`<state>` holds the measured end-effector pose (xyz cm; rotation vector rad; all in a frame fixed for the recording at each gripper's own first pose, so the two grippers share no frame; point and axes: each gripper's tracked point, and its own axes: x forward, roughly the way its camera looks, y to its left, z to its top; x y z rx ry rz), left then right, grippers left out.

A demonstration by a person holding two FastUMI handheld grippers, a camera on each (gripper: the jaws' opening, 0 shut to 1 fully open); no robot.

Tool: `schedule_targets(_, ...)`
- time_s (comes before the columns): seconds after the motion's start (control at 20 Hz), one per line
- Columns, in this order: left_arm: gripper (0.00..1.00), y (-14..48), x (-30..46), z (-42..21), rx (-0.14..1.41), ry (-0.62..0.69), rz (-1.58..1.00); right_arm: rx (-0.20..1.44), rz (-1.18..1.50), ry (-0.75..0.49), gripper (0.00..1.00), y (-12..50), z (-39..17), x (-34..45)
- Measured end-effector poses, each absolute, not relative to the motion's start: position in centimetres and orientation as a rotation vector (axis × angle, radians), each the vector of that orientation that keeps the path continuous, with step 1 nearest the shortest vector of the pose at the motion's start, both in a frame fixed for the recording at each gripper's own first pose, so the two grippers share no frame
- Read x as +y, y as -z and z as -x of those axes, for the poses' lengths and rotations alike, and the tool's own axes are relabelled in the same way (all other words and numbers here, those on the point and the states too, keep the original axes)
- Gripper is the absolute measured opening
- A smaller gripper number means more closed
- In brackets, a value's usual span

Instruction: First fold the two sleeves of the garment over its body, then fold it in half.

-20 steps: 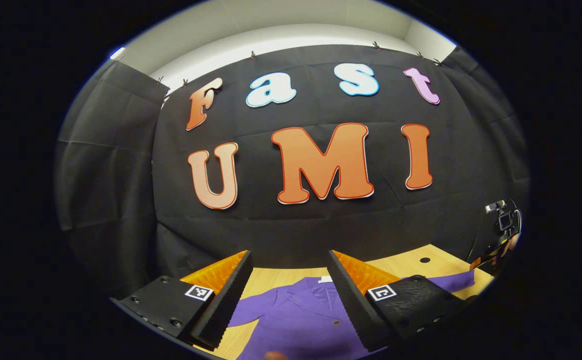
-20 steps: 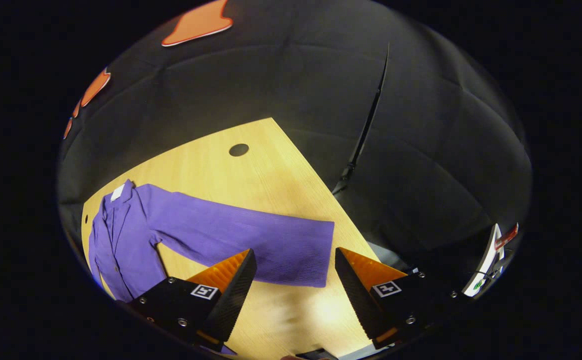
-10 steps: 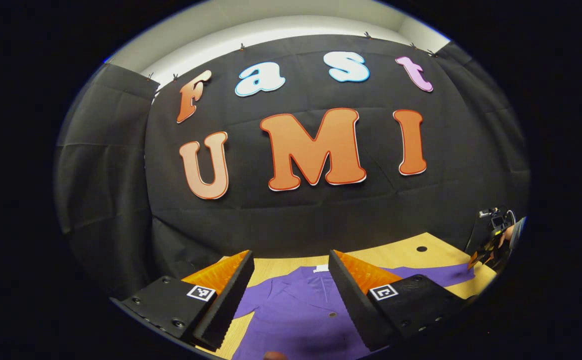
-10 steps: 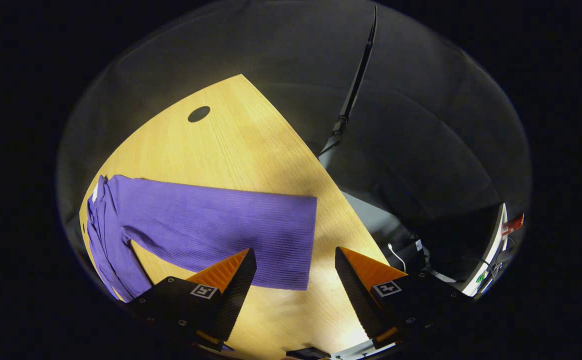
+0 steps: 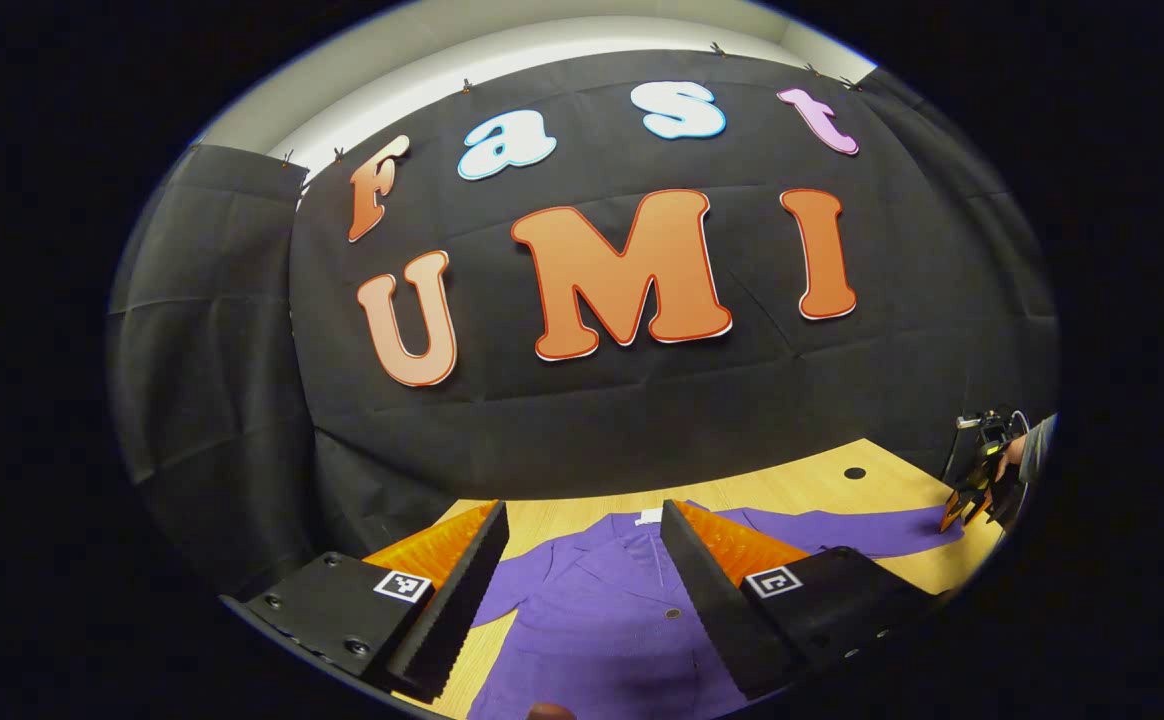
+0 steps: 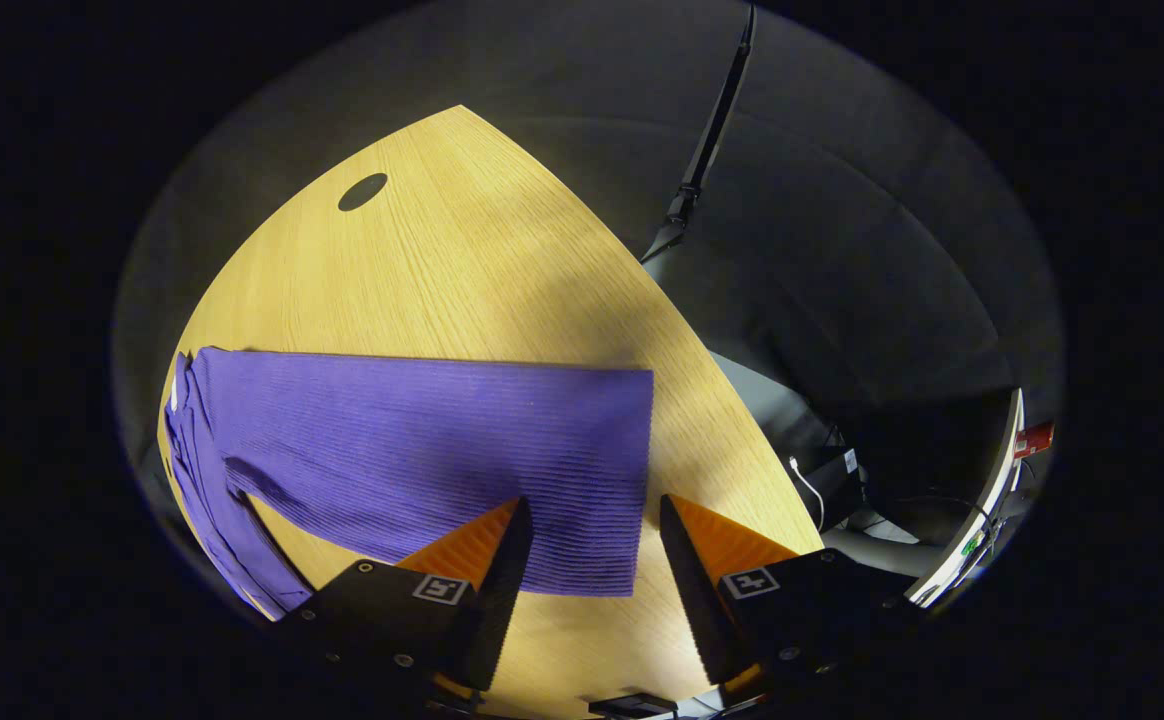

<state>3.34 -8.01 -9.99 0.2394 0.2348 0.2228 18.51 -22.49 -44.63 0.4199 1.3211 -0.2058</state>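
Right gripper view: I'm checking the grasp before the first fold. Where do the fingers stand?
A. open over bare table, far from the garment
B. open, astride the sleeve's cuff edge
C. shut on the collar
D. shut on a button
B: the right gripper is open, its fingers either side of the sleeve cuff corner.

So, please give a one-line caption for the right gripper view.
Open right claw poised at the cuff end of the purple sleeve lying flat on the table.

A wooden bench (image 6: 502, 270) with a dark round hole (image 6: 362, 191) carries a purple garment (image 6: 422, 450) spread flat.
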Motion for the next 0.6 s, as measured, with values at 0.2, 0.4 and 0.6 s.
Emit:
schedule_targets(0.2, 1.0, 10.9, -8.2, -2.5, 0.255, -0.238, -0.23, 1.31, -0.472, 0.192, 0.08, 44.4, -19.3, -21.6)
schedule_targets(0.4, 0.98, 10.9, -7.0, -2.7, 0.251, -0.231, -0.233, 1.273, -0.525, 0.16, 0.04, 42.3, -19.9, -20.5)
schedule_targets(0.6, 0.98, 10.8, -5.6, -3.2, 0.237, -0.196, -0.213, 1.196, -0.531, 0.119, 0.04, 37.8, -20.8, -18.3)
